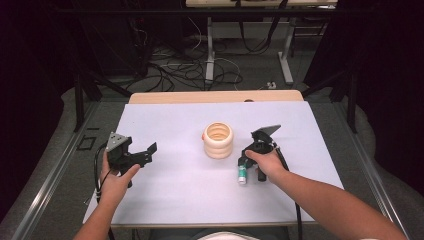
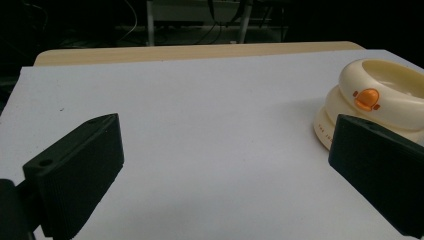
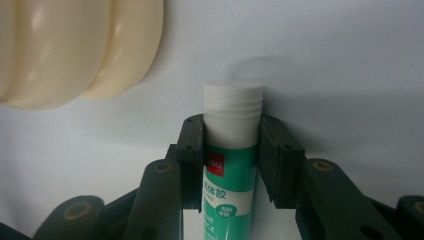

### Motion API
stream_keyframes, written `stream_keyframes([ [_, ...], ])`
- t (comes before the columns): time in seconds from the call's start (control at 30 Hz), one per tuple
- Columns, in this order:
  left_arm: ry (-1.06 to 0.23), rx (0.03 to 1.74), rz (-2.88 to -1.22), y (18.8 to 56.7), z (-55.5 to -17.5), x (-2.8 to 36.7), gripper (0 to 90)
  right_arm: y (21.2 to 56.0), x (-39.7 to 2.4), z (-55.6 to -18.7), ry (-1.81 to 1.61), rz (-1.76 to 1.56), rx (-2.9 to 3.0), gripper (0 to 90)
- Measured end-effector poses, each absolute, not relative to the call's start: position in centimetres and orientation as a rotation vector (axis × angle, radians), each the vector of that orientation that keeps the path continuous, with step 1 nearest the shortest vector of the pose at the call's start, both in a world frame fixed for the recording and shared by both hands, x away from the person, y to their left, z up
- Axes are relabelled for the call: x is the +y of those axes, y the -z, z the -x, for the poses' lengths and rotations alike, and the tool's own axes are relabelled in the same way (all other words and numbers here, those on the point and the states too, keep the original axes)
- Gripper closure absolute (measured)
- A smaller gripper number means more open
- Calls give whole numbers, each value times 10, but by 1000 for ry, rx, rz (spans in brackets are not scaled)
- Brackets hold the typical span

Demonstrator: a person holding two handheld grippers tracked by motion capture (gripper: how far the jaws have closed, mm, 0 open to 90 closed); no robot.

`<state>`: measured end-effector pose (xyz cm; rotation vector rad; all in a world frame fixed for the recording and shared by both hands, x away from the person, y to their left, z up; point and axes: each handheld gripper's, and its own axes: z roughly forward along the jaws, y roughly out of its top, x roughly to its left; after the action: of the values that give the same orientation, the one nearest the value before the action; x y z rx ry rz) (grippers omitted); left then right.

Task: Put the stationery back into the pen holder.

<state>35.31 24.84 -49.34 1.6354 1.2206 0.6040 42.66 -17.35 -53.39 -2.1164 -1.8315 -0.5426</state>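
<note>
Two fingers (image 3: 192, 150) pinch the glue stick (image 3: 231, 150) between them.

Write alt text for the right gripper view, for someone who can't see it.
The right gripper has its two black jaws clamped on a green-and-white glue stick, white cap pointing away. A cream stack of rings sits at upper left on the white table.

Black two-jaw tools (image 1: 252, 150), grey three-cornered plates, trailing cables
</note>
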Motion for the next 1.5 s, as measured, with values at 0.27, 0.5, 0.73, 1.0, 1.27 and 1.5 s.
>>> stream_keyframes([
  [0.27, -605, 1220, -1637, 493, -353, 248, 12, 520, -179, -429, 563, 2106, -1830, 655],
  [0.5, -606, 1221, -1635, 493, -353, 248, 12, 507, -182, -431, 560, 2107, -1855, 654],
  [0.73, -607, 1222, -1636, 493, -353, 248, 12, 500, -185, -433, 618, 2092, -1921, 654],
  [1.0, -609, 1221, -1638, 493, -353, 247, 12, 493, -188, -438, 773, 2094, -1998, 654],
  [1.27, -611, 1223, -1638, 493, -353, 248, 12, 487, -200, -448, 1005, 2090, -2058, 654],
  [1.5, -613, 1221, -1641, 493, -353, 248, 12, 468, -200, -455, 1127, 2081, -2189, 653],
])
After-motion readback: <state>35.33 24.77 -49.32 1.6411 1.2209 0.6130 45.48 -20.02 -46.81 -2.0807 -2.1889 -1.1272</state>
